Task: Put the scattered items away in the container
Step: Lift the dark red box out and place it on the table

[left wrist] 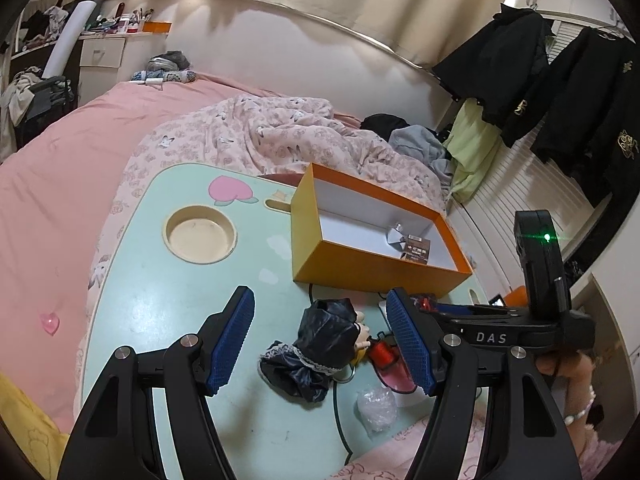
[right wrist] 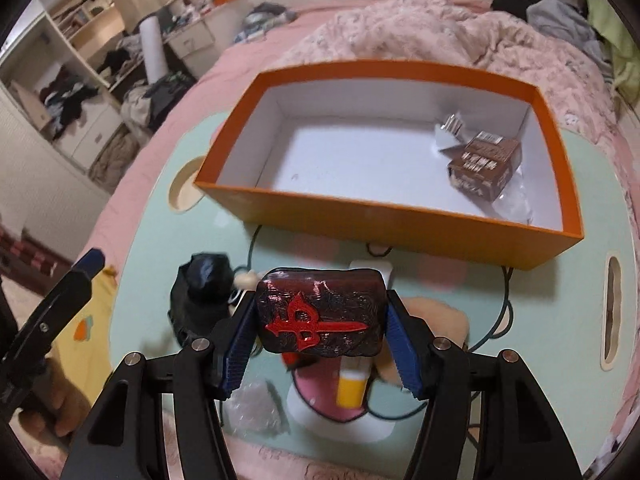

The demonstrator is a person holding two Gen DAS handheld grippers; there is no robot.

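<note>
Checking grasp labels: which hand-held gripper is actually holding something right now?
The right hand-held gripper: its blue pads clamp a dark case with a red sword emblem. The left hand-held gripper is open, with nothing between its pads.

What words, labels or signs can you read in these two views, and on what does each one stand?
"DAS": white letters on the right gripper body, left wrist view.
Red dagger-like emblem, no letters: on the dark case held by the right gripper.
Print and barcode on the brown box in the orange container: too blurred to read.
</note>
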